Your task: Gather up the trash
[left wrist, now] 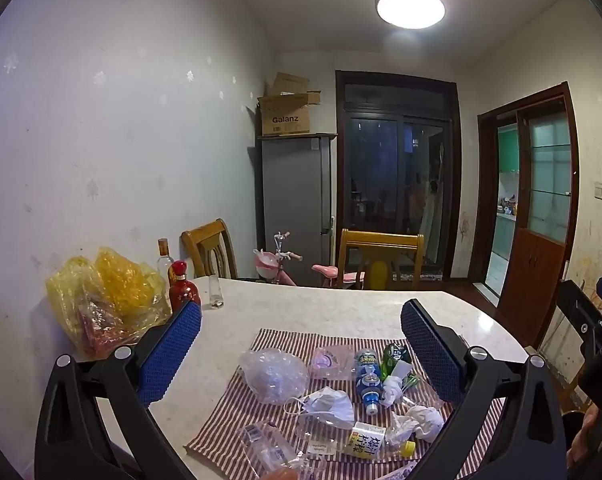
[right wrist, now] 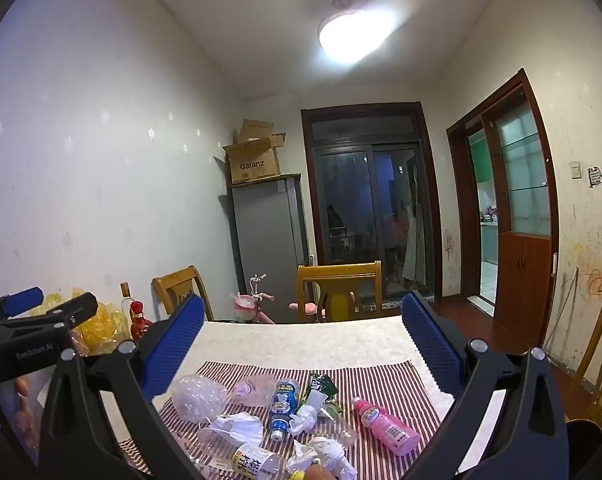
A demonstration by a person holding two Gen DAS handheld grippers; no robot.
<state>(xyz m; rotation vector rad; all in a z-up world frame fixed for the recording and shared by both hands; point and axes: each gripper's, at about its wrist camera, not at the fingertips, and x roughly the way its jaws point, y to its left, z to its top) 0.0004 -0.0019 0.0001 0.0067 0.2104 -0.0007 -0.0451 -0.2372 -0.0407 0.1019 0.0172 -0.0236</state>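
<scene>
Trash lies on a red-striped cloth (left wrist: 237,412) on the table: a crumpled clear plastic bag (left wrist: 273,374), a white face mask (left wrist: 329,402), a blue bottle (left wrist: 368,376), a green wrapper (left wrist: 395,356), crumpled tissue (left wrist: 425,420) and a clear bottle with a yellow label (left wrist: 367,444). The right wrist view also shows the cloth (right wrist: 381,384), a pink bottle (right wrist: 385,426), the blue bottle (right wrist: 283,408) and the mask (right wrist: 241,426). My left gripper (left wrist: 301,344) is open and empty above the trash. My right gripper (right wrist: 303,340) is open and empty above it too.
A yellow plastic bag (left wrist: 105,300), a red bottle (left wrist: 183,288), a clear bottle (left wrist: 164,260) and a glass (left wrist: 215,292) stand at the table's far left. Two wooden chairs (left wrist: 377,256), a pink child's bike (left wrist: 285,264) and a grey fridge (left wrist: 297,200) are behind.
</scene>
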